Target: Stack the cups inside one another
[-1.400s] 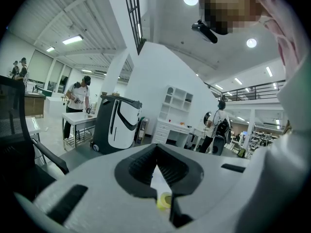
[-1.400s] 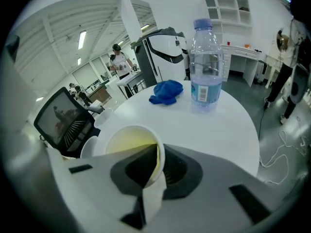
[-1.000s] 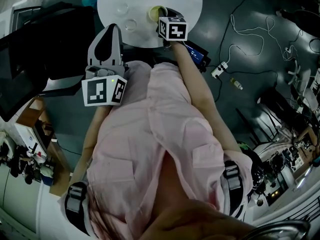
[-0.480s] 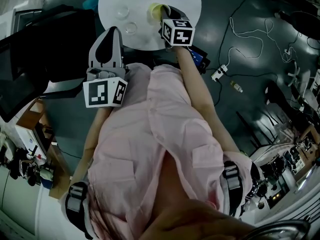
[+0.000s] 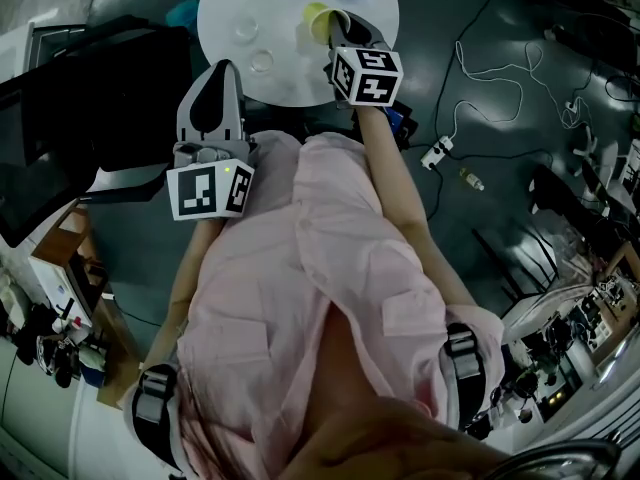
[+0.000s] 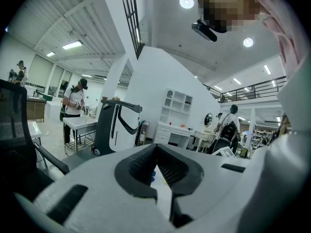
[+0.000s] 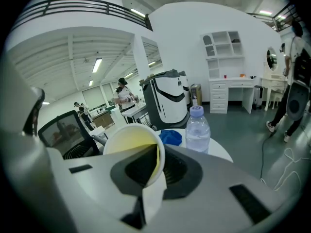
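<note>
The round white tabletop (image 5: 300,73) is the reference for all positions. The right hand-held gripper (image 5: 335,30) reaches in over the right half of the tabletop. Its jaws are clamped on the wall of the yellow cup (image 7: 129,144), with one jaw inside the rim and the other outside. The yellow cup is white outside and yellow inside. It is tilted, with its mouth turned back toward the gripper. The views do not show whether its base touches the tabletop. The left hand-held gripper (image 5: 222,68) is at the near-left edge of the tabletop, with only its tips reaching the rim. Its jaws are brought together to a narrow slit and hold nothing. Two clear cups (image 5: 246,30) stand upright on the left half of the tabletop, one nearer the person than the other. They are apart from each other and from the yellow cup. A water bottle (image 7: 197,130) stands upright at the far edge of the tabletop, beyond the yellow cup. A blue crumpled item (image 7: 170,136) lies just beside the water bottle at the same far edge.
</note>
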Motion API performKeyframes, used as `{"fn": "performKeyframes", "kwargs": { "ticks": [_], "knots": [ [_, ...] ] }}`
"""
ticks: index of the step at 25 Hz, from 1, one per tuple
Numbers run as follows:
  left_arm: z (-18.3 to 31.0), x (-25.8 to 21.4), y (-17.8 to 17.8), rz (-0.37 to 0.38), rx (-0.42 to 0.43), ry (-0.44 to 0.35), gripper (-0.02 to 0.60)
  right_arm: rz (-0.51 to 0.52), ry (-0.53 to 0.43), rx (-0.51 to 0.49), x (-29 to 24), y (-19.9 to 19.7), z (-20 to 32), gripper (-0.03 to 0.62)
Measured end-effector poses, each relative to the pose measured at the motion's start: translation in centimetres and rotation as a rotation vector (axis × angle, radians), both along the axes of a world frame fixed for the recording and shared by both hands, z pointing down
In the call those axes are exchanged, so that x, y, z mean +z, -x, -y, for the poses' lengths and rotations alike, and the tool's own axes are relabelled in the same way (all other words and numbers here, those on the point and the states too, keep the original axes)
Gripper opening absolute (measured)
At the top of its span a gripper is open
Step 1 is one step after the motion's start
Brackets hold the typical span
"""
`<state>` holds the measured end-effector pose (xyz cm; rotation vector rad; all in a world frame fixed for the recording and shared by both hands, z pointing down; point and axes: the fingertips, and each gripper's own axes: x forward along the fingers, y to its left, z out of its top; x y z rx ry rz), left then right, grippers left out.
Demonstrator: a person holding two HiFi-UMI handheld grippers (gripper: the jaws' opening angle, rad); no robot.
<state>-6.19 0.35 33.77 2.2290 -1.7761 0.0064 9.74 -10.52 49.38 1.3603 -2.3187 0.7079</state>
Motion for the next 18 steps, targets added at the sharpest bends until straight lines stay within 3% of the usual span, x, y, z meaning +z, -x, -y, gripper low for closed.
{"fn": "performKeyframes", "kwargs": {
  "ticks": [18],
  "knots": [
    [-0.1,-0.7,0.5,-0.007,-0.007,-0.036,0.015,0.054,-0.159,0.070,-7.5,-2.4,-0.8,0.038]
  ]
}}
